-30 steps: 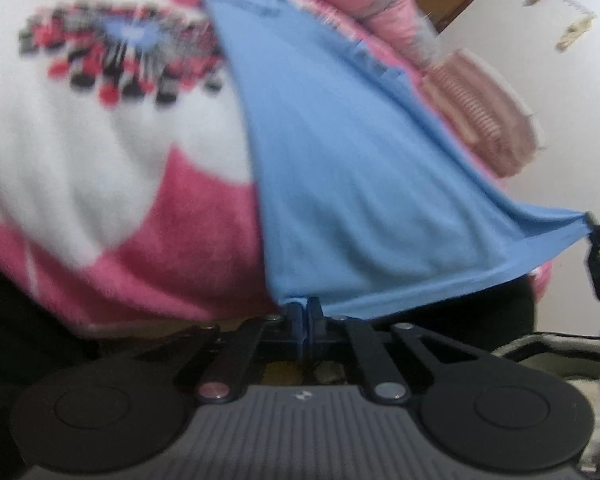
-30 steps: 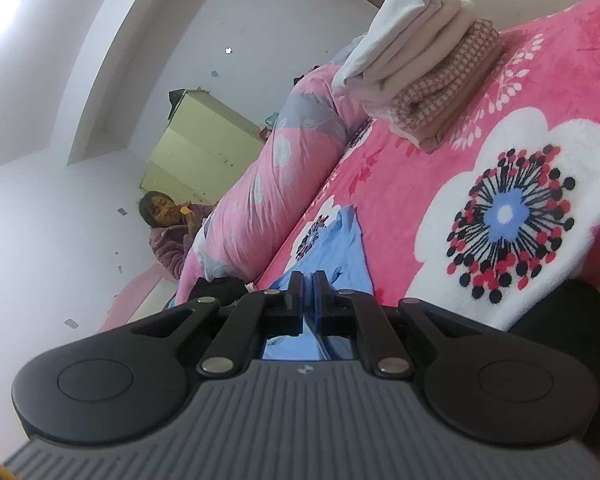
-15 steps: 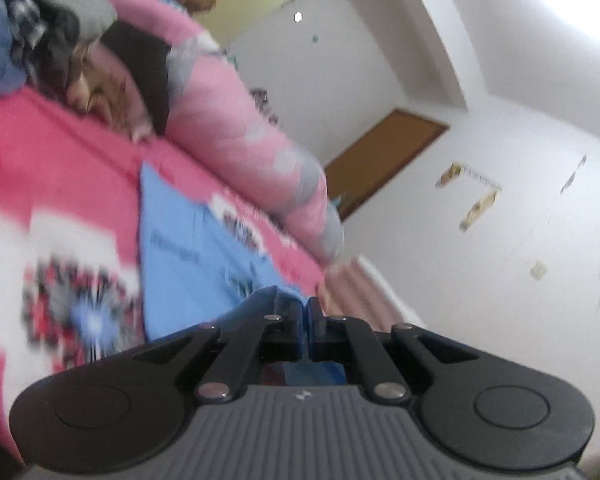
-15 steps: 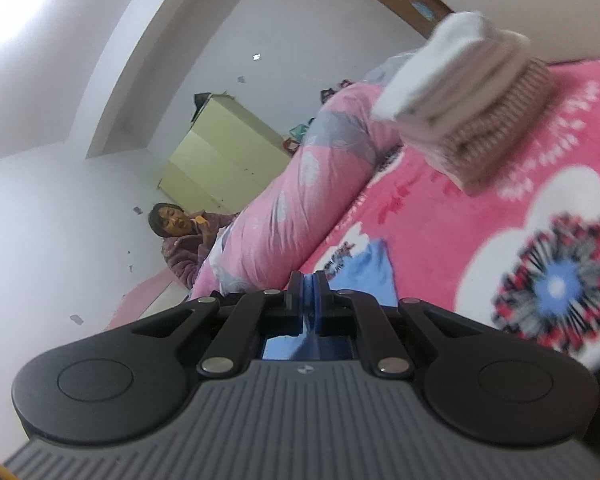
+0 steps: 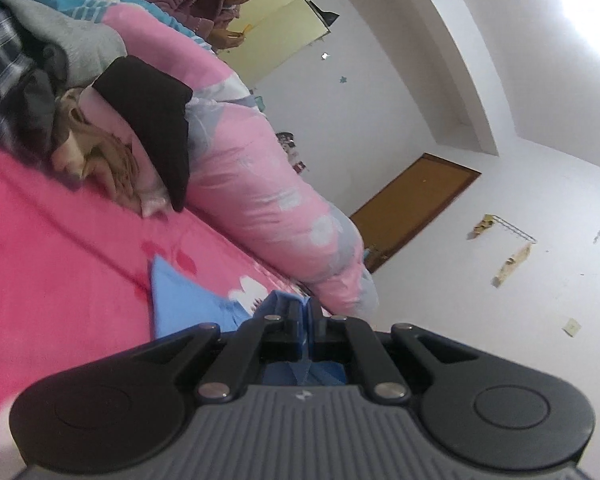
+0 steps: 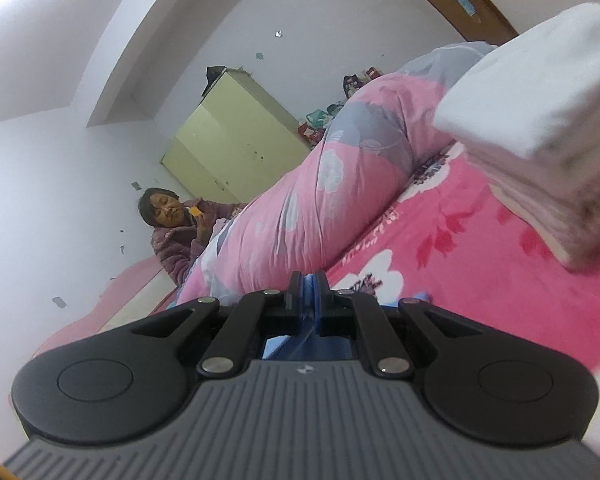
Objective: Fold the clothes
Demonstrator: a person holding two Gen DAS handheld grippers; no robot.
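- We saw the bed (image 5: pixel 60 264) under its pink flowered blanket filling the near part of both views, with a long rolled pink quilt (image 5: pixel 260 200) lying along its far side.
- We noted a heap of unfolded clothes (image 5: pixel 32 76) at the far left in the left view, and a blurred stack of folded clothes (image 6: pixel 548 152) at the right in the right view.
- A person in a purple jacket (image 6: pixel 172 232) sat beyond the quilt, well apart from our work.
- The blue garment (image 5: pixel 180 300) lay partly on the blanket just beyond the left claw (image 5: pixel 305 312), its near edge rising into the claw.
- The left claw was clamped on blue cloth, jaws together on a thin fold; the right claw (image 6: pixel 309 284) was likewise pinched on an edge of the same blue cloth, of which little else showed there.
- We judged the risks as these: so thin a pinch could slip if the cloth were pulled taut; uneven carrying by the two hands could lay the fold crooked; and the right claw, near the folded stack, could knock it over.
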